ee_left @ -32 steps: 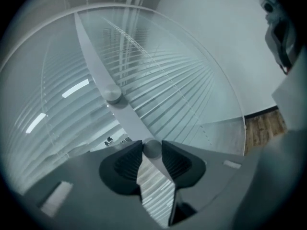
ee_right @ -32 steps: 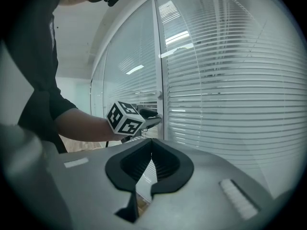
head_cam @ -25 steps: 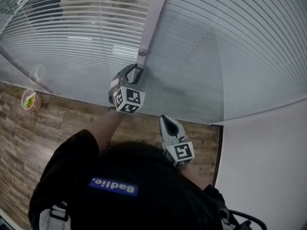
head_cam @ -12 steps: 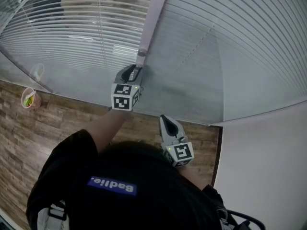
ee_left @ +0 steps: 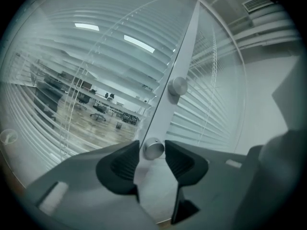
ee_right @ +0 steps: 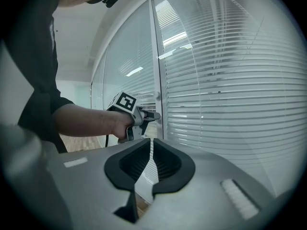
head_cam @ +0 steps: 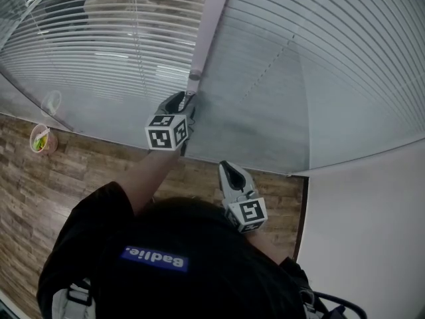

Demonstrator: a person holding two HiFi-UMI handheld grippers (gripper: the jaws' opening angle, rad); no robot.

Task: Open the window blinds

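left gripper (ee_left: 152,147) fingers, just opening, loosely flank the silver knob (ee_left: 154,150); right gripper (ee_right: 151,150) fingers nearly together, empty; shirt label (head_cam: 155,260) reads "badlie."

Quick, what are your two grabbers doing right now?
Left gripper: open, jaws have just been opening, with the knob between them, not squeezed.
Right gripper: shut, holding nothing.
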